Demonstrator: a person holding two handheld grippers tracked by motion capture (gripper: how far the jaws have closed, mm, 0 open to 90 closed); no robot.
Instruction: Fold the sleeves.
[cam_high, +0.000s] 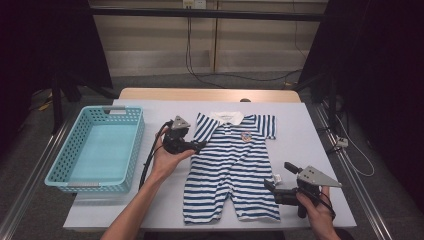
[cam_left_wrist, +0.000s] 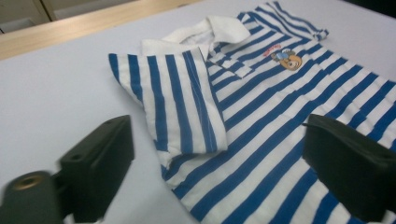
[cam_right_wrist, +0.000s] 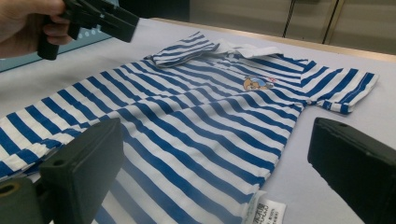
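Teal basket (cam_high: 95, 150) at 9 o'clock on the desk (cam_high: 300, 130), nothing in it. Left tongs (cam_high: 200, 145) just beside it, hovering at the left sleeve (cam_left_wrist: 173, 100) of the striped romper (cam_high: 235, 165), jaws spread, nothing between them; sleeve lies folded in over the chest. Romper flat at desk centre, white collar (cam_high: 227, 117) at 12 o'clock, legs at 6. Right tongs (cam_high: 277, 180) at 4 o'clock by the romper's right edge, near the care tag (cam_right_wrist: 266, 210), jaws spread, gripping nothing
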